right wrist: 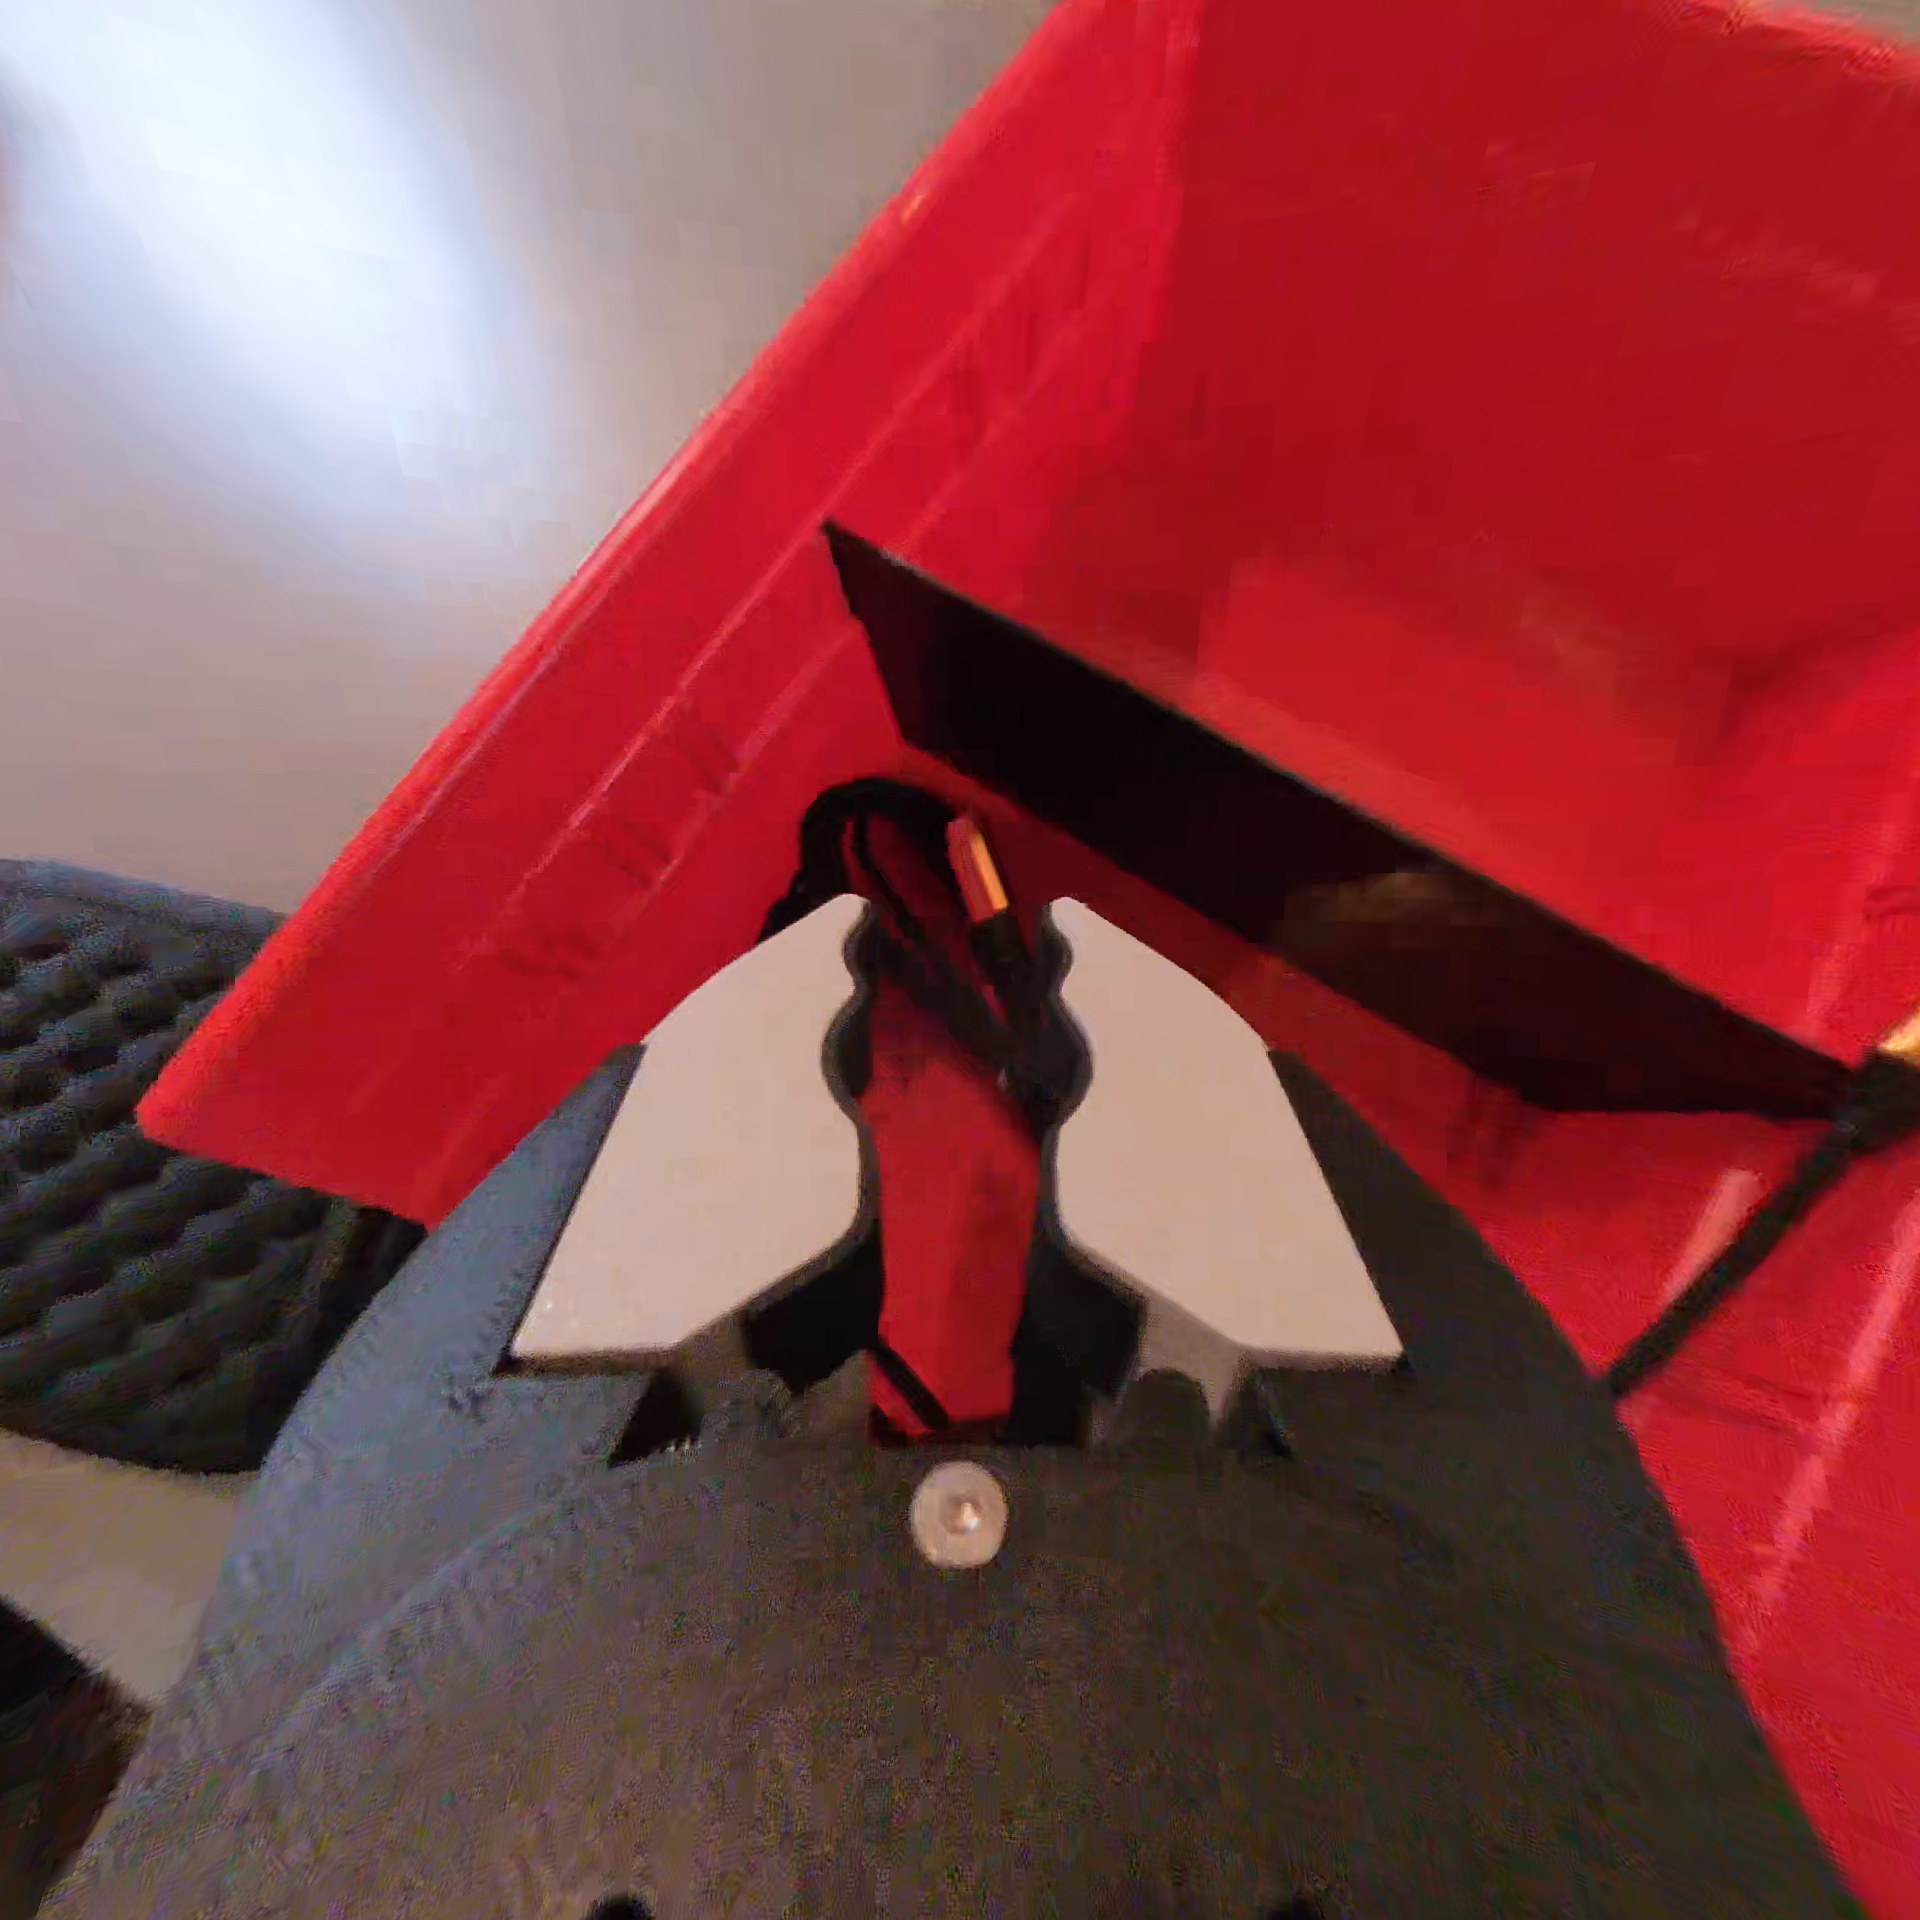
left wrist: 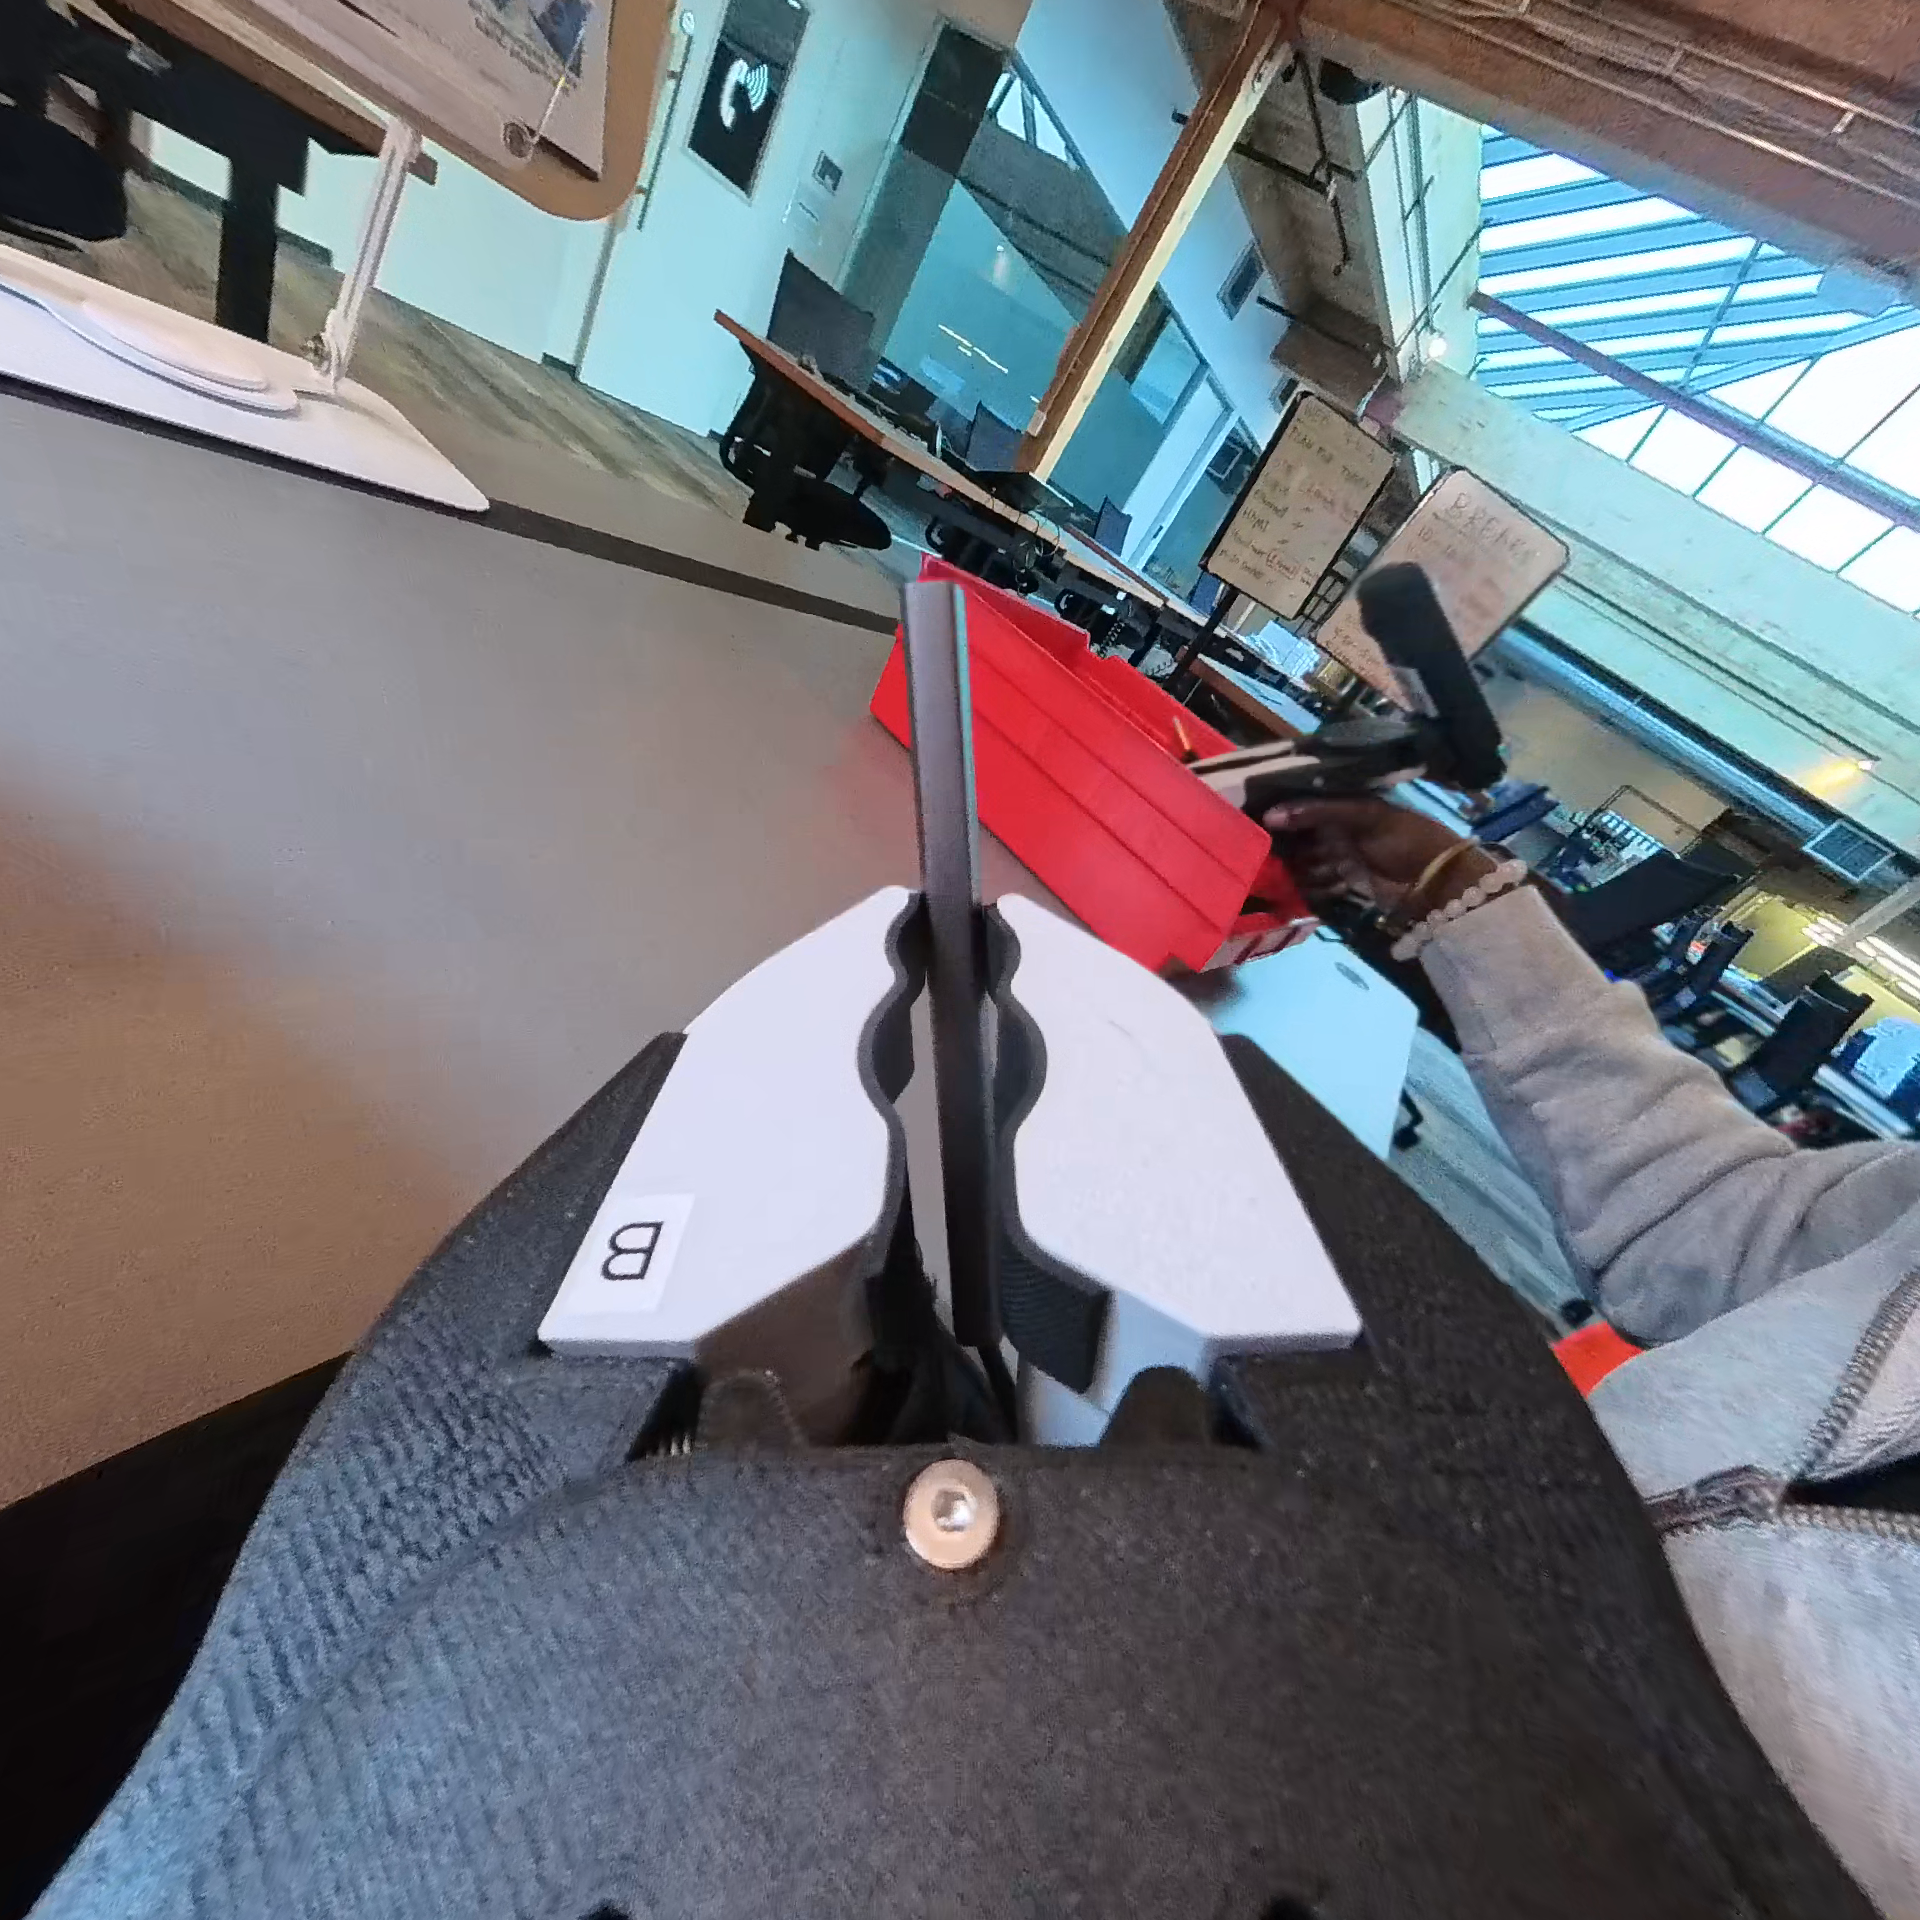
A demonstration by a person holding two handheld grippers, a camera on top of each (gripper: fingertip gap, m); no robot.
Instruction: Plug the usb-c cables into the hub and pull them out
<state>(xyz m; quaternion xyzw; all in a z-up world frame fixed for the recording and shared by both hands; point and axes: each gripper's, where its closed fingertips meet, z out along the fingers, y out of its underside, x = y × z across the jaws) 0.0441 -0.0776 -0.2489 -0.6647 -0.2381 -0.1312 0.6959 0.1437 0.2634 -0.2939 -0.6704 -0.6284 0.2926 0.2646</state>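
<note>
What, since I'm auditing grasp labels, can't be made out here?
- Left wrist view: the thin black hub, clamped edge-on in the left gripper, hides its ports.
- Right wrist view: motion blur leaves unclear whether the right gripper grips the black metal-tipped cable in the red plastic bin.

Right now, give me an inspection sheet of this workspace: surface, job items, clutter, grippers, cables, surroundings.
Surface: grey table, mostly bare near the left gripper.
Job's things: thin dark hub held edge-on; red bin with a dark flat panel inside.
Clutter: white flat stand base at the far table edge; black textured mat beside the bin.
Grippers: left gripper shut on the hub; right gripper inside the bin, open, around a cable plug.
Cables: black cable with a metal-tipped plug between the right gripper's fingers; a second black cable at the right.
Surroundings: open office, desks, whiteboards, skylights.
</note>
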